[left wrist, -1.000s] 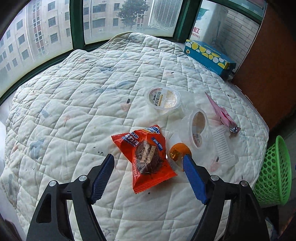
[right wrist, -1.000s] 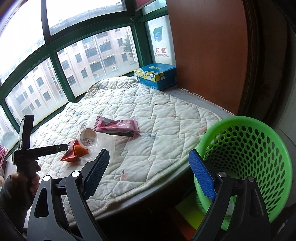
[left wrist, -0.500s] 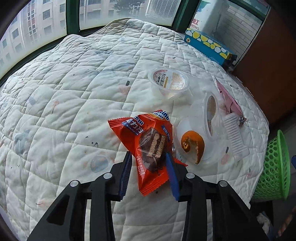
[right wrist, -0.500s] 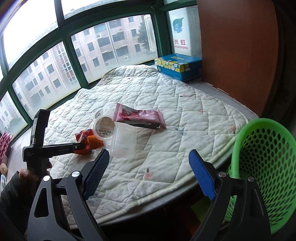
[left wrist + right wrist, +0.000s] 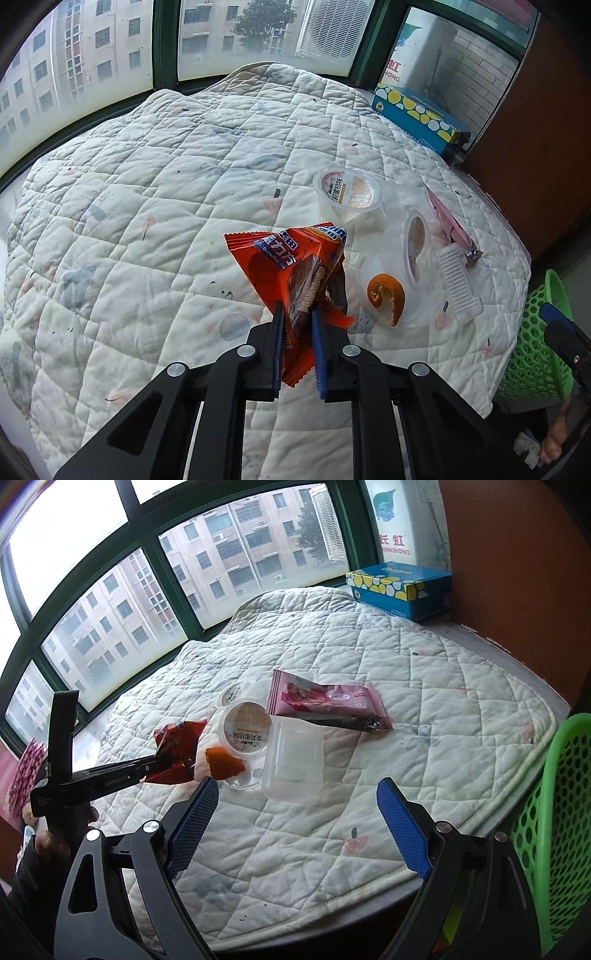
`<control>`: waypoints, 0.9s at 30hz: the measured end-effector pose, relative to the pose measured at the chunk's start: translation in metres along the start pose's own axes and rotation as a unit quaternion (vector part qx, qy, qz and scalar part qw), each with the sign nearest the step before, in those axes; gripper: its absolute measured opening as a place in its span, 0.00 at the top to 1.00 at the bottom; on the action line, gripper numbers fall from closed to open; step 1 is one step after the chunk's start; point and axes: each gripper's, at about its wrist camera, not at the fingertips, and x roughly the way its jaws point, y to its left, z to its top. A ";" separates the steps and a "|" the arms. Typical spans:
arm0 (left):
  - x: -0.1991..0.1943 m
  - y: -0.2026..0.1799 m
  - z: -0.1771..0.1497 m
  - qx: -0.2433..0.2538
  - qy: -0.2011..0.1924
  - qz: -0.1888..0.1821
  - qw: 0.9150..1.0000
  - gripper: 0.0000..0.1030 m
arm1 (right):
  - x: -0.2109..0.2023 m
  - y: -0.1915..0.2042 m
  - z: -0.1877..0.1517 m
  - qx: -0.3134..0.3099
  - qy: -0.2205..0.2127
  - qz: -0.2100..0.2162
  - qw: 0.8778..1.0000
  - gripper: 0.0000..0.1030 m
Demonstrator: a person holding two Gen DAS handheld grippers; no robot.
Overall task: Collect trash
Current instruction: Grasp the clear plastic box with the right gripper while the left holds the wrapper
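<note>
My left gripper (image 5: 297,310) is shut on the lower end of an orange snack wrapper (image 5: 295,258), which stands lifted off the quilt; the same wrapper (image 5: 177,749) shows pinched in the right wrist view. Beside it lie an orange peel (image 5: 386,295), a clear tipped cup (image 5: 415,251), a lidded jelly cup (image 5: 347,192) and a pink wrapper (image 5: 448,225). My right gripper (image 5: 297,819) hangs open above the quilt's near edge, nothing between its fingers, just short of a clear plastic cup (image 5: 293,762). The green mesh basket (image 5: 554,812) sits at the right.
A white quilted pad (image 5: 424,686) covers the window ledge. A blue tissue box (image 5: 400,585) stands at the far corner by the brown wall. Green window frames run along the back. A person's hand (image 5: 48,842) holds the left gripper's handle.
The left jaws closed around the orange wrapper and lifted its end off the quilt. The right gripper swung left from the basket toward the trash pile, still open.
</note>
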 end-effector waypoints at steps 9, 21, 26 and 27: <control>-0.019 0.006 0.002 -0.003 -0.015 0.001 1.000 0.87 | 0.046 0.005 0.008 -0.006 0.031 0.021 0.999 0.22; -0.038 0.006 0.005 0.000 -0.031 -0.003 1.000 0.87 | 0.099 -0.005 0.015 0.020 0.072 0.028 0.997 0.44; -0.044 0.002 0.007 0.002 -0.035 -0.003 0.999 0.87 | 0.100 -0.005 0.014 0.020 0.074 0.024 0.997 0.48; -0.045 0.002 0.007 0.002 -0.035 -0.003 0.999 0.87 | 0.098 -0.005 0.014 0.019 0.072 0.024 0.997 0.48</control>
